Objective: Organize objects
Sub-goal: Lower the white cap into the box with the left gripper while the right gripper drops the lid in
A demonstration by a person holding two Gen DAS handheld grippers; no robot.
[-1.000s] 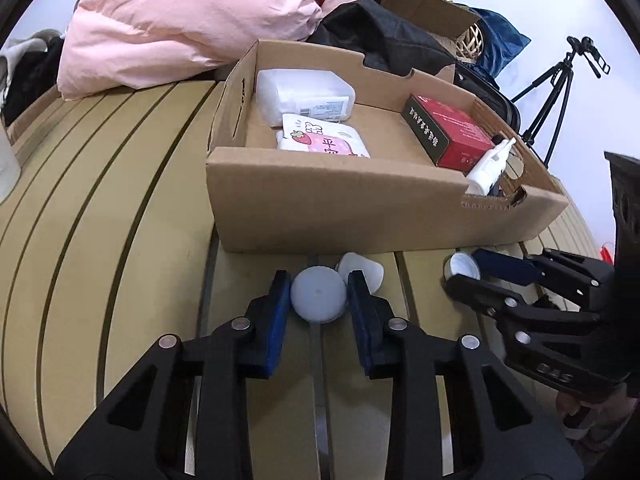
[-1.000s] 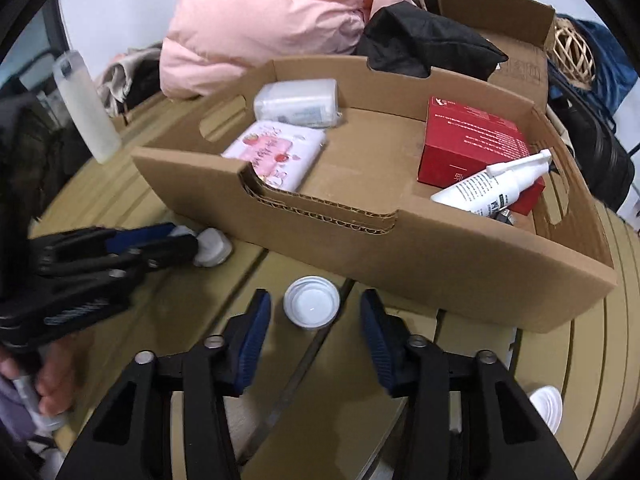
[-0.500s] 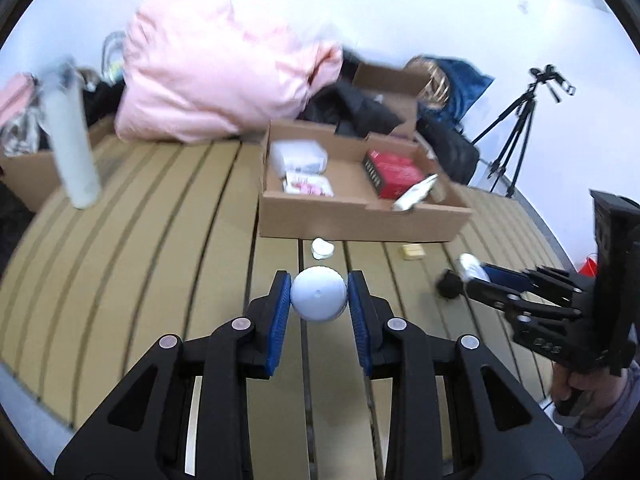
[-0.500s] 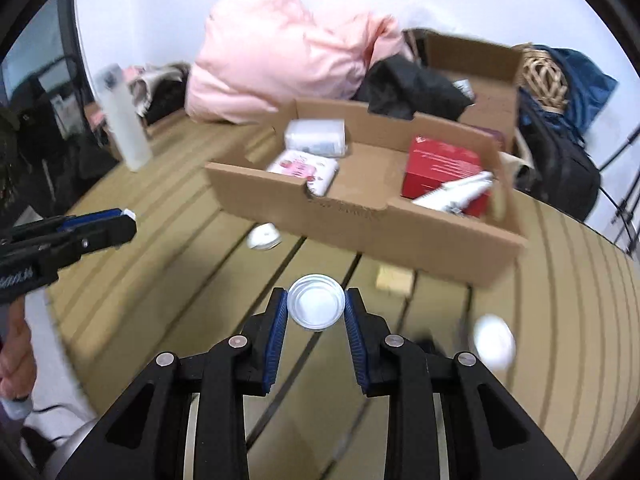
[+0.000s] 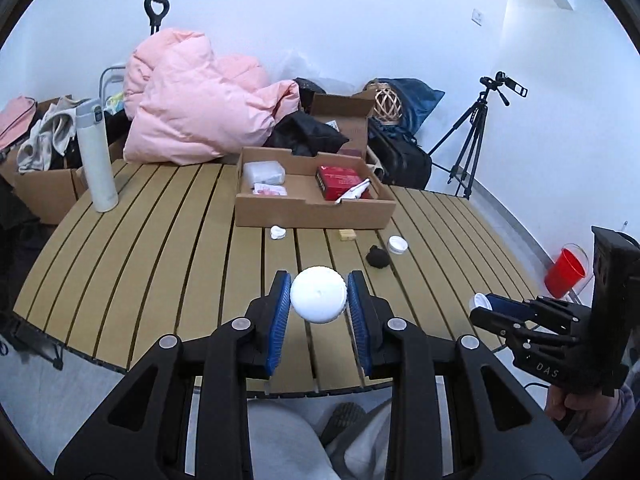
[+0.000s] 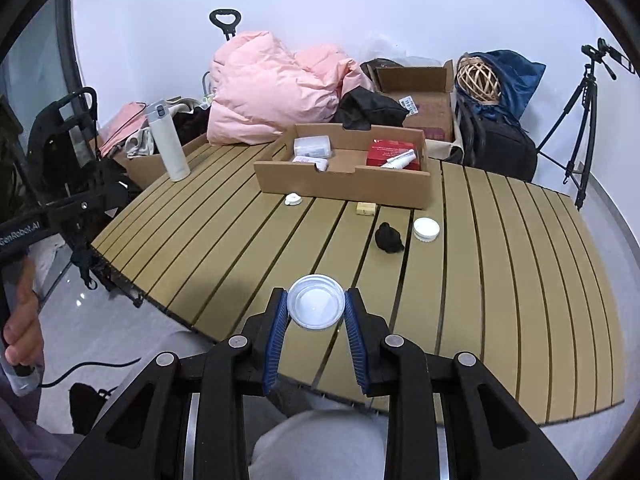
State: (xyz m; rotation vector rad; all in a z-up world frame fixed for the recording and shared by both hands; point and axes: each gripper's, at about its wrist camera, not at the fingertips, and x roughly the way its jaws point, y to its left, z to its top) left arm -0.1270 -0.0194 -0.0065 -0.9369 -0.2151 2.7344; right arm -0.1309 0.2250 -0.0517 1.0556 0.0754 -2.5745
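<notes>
The left gripper (image 5: 319, 300) is clenching a white round jar (image 5: 318, 300); only the right wrist view shows the right gripper (image 6: 316, 307) gripping the open white lid (image 6: 316, 306), both raised over the slatted wooden table (image 6: 500, 260). Three white pieces, one tan block and one black lump are lying near the cardboard tray (image 6: 344, 184), a tripod (image 5: 472, 136) standing by the white wall.

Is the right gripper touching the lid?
Touching. The right wrist view shows the right gripper shut on the lid, both blue pads pressed against its rim, held above the table.
</notes>
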